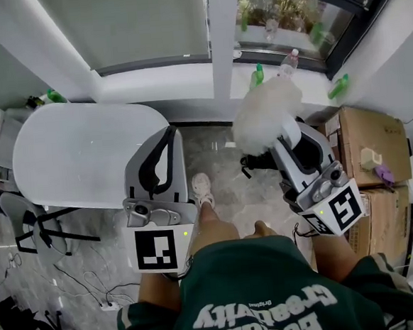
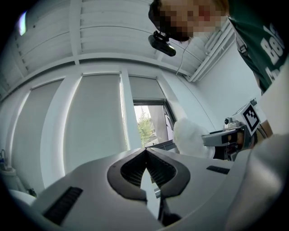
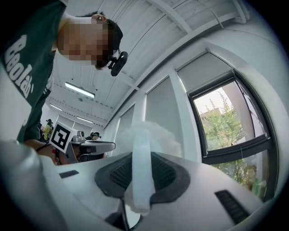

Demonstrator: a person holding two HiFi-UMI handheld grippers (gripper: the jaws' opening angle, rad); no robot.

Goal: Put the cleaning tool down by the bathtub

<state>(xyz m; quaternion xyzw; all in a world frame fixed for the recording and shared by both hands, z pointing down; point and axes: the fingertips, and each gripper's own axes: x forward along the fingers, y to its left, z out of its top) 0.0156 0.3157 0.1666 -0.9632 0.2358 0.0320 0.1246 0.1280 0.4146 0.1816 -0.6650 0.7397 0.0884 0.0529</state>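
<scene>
Pinching the flat white handle (image 3: 141, 171) of the cleaning tool, the right gripper (image 1: 290, 141) carries it in the air with its jaws part-way closed on that strip. The tool's fluffy white head (image 1: 266, 113) sticks out past the tips, at about one o'clock in the head view. The left gripper (image 2: 145, 151) has its jaws pressed together with nothing between them. The white rounded form at ten o'clock is probably the bathtub (image 1: 84, 152), well apart from the tool.

The tool looks very light. Its head is soft and will squash and spring back, so it gives no firm hold. The handle looks smooth, thin and somewhat bendy, and could slip sideways or droop. The handle is the right place to take hold, with pads flat on its broad faces, close to the head.
</scene>
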